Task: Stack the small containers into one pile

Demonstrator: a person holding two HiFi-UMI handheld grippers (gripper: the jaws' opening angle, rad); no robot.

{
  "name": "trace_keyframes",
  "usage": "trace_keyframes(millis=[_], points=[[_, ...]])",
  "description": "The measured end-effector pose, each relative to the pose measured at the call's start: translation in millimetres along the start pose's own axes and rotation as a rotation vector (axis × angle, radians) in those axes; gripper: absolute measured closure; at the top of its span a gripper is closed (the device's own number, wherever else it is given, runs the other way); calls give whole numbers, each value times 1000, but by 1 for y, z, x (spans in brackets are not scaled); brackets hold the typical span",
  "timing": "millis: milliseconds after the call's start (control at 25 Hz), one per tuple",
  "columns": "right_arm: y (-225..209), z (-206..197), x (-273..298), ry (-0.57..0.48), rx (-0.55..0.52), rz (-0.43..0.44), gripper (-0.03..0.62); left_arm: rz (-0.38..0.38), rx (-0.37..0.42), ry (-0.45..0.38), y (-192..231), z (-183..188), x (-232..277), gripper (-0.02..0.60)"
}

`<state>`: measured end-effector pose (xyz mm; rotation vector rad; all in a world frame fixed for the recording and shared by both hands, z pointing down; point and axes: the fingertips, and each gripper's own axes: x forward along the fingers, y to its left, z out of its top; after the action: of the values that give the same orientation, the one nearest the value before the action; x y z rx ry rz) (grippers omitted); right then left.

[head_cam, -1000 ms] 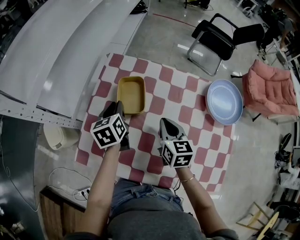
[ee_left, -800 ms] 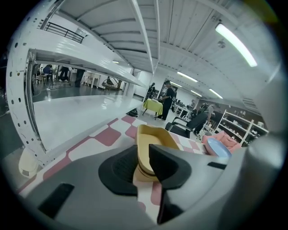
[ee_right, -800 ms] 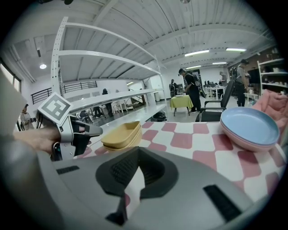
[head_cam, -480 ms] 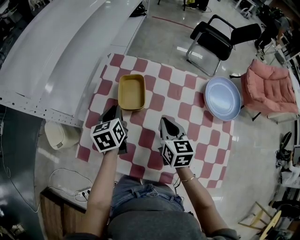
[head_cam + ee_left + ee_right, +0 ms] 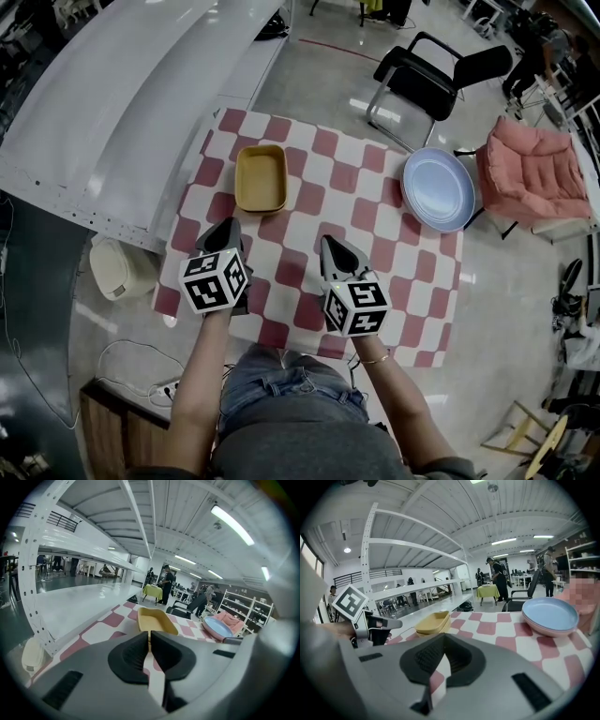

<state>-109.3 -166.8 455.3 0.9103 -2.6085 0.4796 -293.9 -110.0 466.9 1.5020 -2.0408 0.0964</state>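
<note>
A pile of nested yellow containers (image 5: 261,178) sits on the checkered table (image 5: 309,202) toward its far left; it also shows in the left gripper view (image 5: 154,619) and the right gripper view (image 5: 433,622). My left gripper (image 5: 228,228) hangs just short of the pile's near edge. Its jaws (image 5: 150,633) are closing, nearly together, with nothing between them. My right gripper (image 5: 333,246) hovers over the table's middle, shut and empty (image 5: 443,637).
A pale blue plate (image 5: 438,187) lies at the table's far right edge. A white shelf unit (image 5: 112,112) runs along the left. A black chair (image 5: 431,75) and a pink cushioned seat (image 5: 534,178) stand beyond the table. A cream bin (image 5: 117,269) sits on the floor.
My left gripper has drawn back from the yellow pile toward the person, and its jaws have come together. The right gripper has barely moved.
</note>
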Motion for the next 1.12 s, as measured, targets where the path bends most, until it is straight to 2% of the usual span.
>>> trace_keyframes(millis=[200, 440, 1120], points=[[1, 1, -16, -20, -6, -2, 585, -13, 34, -26, -6, -3, -17, 560], [9, 5, -33, -49, -21, 26, 585, -50, 116, -60, -20, -5, -39, 563], [25, 12, -80, -125, -61, 50, 586, -92, 128, -105, -40, -18, -91, 563]])
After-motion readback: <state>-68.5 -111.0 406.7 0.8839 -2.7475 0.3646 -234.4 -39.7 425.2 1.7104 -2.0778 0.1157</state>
